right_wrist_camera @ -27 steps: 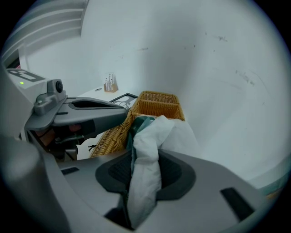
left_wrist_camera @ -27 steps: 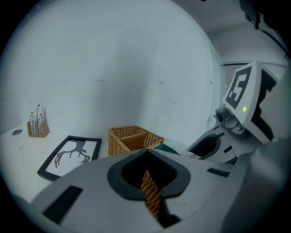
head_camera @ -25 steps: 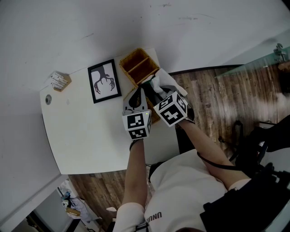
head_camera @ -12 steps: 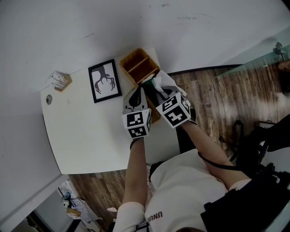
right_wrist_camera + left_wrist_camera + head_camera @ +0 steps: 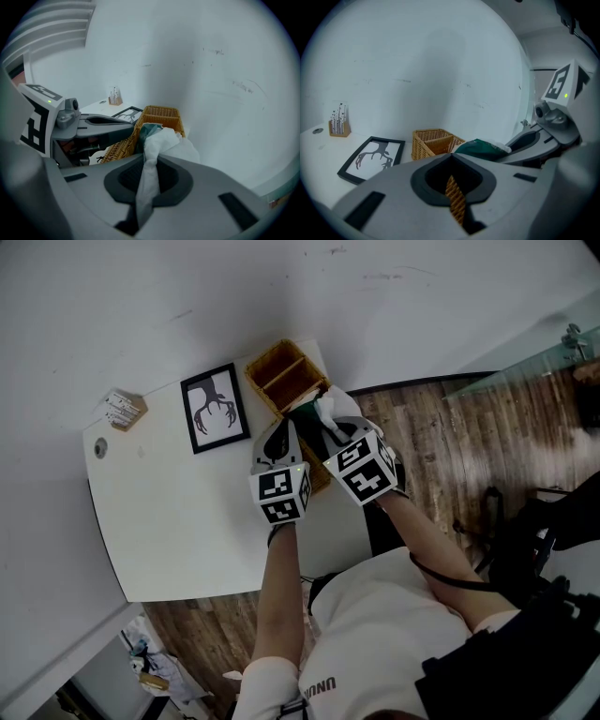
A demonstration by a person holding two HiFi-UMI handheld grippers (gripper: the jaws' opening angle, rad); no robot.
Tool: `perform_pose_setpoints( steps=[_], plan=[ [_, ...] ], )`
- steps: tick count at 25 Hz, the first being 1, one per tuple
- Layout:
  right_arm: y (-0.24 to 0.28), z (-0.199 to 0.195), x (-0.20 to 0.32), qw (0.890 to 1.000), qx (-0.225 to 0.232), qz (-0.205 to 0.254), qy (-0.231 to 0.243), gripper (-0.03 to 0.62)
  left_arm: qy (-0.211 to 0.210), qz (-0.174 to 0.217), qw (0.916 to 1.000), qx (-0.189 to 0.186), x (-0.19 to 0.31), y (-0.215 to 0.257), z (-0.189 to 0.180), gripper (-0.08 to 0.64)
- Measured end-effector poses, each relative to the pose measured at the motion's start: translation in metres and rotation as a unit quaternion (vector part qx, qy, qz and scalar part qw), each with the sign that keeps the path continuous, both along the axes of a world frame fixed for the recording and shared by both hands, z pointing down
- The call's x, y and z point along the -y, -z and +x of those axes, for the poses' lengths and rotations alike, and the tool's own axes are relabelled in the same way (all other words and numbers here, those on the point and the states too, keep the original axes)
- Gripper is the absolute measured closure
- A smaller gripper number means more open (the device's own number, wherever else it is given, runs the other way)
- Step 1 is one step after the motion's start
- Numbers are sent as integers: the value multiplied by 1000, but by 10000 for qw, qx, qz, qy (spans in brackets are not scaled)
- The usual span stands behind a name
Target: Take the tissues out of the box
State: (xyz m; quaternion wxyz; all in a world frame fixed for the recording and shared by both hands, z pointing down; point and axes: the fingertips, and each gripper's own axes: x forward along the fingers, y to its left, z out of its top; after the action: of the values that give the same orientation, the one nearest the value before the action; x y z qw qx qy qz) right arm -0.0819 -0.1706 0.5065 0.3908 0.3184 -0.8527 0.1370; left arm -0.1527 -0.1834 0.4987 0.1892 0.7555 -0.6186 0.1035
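Observation:
A green tissue pack (image 5: 149, 129) sits in a wicker box (image 5: 319, 474) at the table's right edge, with a white tissue (image 5: 161, 140) sticking up out of it. My right gripper (image 5: 149, 164) is shut on that tissue. Its jaws have just closed, and the tissue is squeezed into a strip between them. My left gripper (image 5: 452, 164) is shut on the wicker box's rim (image 5: 455, 201), just left of the pack (image 5: 480, 147). In the head view both grippers (image 5: 279, 437) (image 5: 323, 427) crowd over the box and hide most of it.
A two-compartment wicker basket (image 5: 286, 376) stands right behind the box by the wall. A black-framed picture (image 5: 214, 407) lies to its left, and a small wooden holder (image 5: 125, 407) stands farther left. The white table (image 5: 178, 521) ends just right of the box, above the wood floor (image 5: 450, 446).
The right gripper has shifted slightly at the tissue. The left gripper and the wicker box have stayed in place.

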Motion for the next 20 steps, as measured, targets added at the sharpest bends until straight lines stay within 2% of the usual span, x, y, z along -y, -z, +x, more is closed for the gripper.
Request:
perform_pose_setpoints(
  steps=[20],
  plan=[
    [15,2,-1,9998,132,111,-65,560,33,-26,9999,-130,1,0,-1,549]
  ],
)
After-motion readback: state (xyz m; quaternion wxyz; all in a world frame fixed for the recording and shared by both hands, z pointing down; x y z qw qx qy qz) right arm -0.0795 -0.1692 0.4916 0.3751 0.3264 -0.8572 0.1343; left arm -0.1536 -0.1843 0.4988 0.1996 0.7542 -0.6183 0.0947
